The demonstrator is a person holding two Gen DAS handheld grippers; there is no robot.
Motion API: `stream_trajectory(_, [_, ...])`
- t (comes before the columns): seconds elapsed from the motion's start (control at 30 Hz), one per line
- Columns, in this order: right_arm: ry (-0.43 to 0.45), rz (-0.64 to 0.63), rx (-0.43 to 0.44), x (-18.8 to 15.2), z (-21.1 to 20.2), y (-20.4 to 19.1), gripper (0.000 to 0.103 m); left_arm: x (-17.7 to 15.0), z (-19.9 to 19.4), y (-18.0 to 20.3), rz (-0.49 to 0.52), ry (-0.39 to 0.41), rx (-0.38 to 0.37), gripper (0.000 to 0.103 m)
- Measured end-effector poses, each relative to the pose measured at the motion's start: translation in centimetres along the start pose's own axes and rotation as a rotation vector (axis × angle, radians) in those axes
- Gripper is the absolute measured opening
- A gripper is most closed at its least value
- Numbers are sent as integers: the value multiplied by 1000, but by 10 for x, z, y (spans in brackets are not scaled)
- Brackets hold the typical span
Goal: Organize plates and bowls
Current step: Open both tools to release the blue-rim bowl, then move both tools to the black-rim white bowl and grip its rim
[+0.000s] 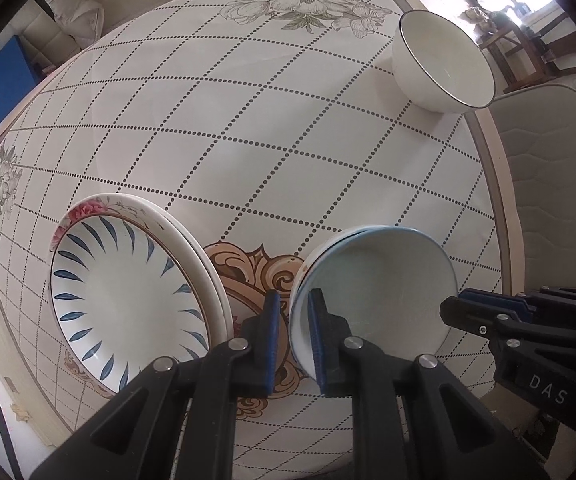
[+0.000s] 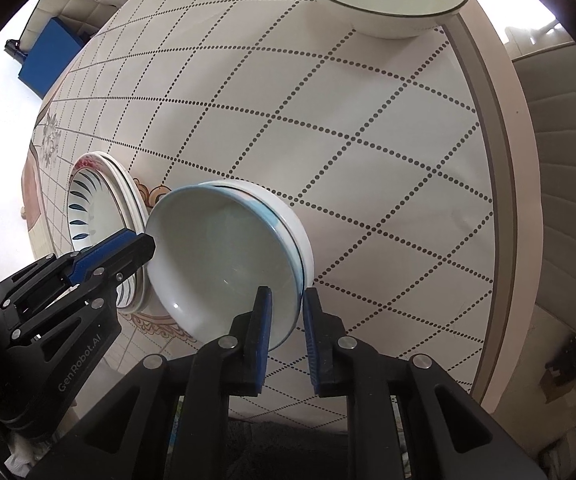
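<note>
Nested bowls [image 1: 379,292], a blue-rimmed one seated in a white one, sit at lower centre-right of the left wrist view and lower centre of the right wrist view [image 2: 224,256], on the desk [image 1: 248,120]. Left tool [image 1: 292,340]: its two blue pads straddle the left rim of the bowls, one pad outside, one inside; a narrow gap shows between pads and rim, so it reads as slackened, not clamping. Seen from the right wrist view, the left tool [image 2: 144,240] comes in from lower left with its tips at the bowls' left rim. Right tool [image 2: 286,336]: pads straddle the near right rim of the bowls, left pad over the inside, right pad outside with a visible gap; also let go, nothing pinched. In the left wrist view the right tool [image 1: 453,312] enters from the right edge, tips at the bowls' right rim. Plate stack [image 1: 128,288]: top plate with blue leaf strokes, under it a plate with a pink flower on the rim; it lies just left of the bowls, close to them. In the right wrist view the stack [image 2: 104,216] is at mid-left, partly behind the left tool. A single white bowl [image 1: 439,64] with a dark rim stands well apart at upper right, near the desk edge; top centre-right in the right wrist view [image 2: 383,0]. The desk carries a cloth with a dotted diamond grid and floral prints.
</note>
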State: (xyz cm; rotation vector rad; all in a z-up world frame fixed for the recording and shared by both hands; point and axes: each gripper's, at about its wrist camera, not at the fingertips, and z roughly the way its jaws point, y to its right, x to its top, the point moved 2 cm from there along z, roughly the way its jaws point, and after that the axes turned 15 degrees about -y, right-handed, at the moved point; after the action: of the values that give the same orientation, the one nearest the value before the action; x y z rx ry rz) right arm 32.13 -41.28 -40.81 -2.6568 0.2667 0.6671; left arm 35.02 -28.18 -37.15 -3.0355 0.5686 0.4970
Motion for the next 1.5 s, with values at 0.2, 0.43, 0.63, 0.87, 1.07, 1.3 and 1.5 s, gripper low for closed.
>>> stream_trajectory(0.2, [68, 2, -56, 3, -30, 14, 27, 15, -33, -2, -7, 75, 10, 14])
stream_trajectory(0.43, [131, 29, 6, 24, -72, 51, 88, 57, -51, 15, -26, 127, -34, 25])
stream_trajectory(0.63, [191, 67, 58, 48, -100, 81, 88, 97, -51, 19, -54, 136, -46, 40])
stream_trajectory(0.87, [251, 51, 53, 87, -118, 103, 88, 144, -44, 31, -87, 93, -77, 43])
stream_trajectory(1.07, [269, 60, -2, 117, -124, 119, 88, 180, -29, 54, -69, 36, -97, 43])
stream_trajectory(1.3, [223, 49, 33, 148, -120, 130, 86, 212, -9, 73, -70, -32, -129, 43])
stream_trajectory(1.5, [202, 57, 56, 165, -116, 139, 76, 227, -4, 76, -64, -48, -132, 43])
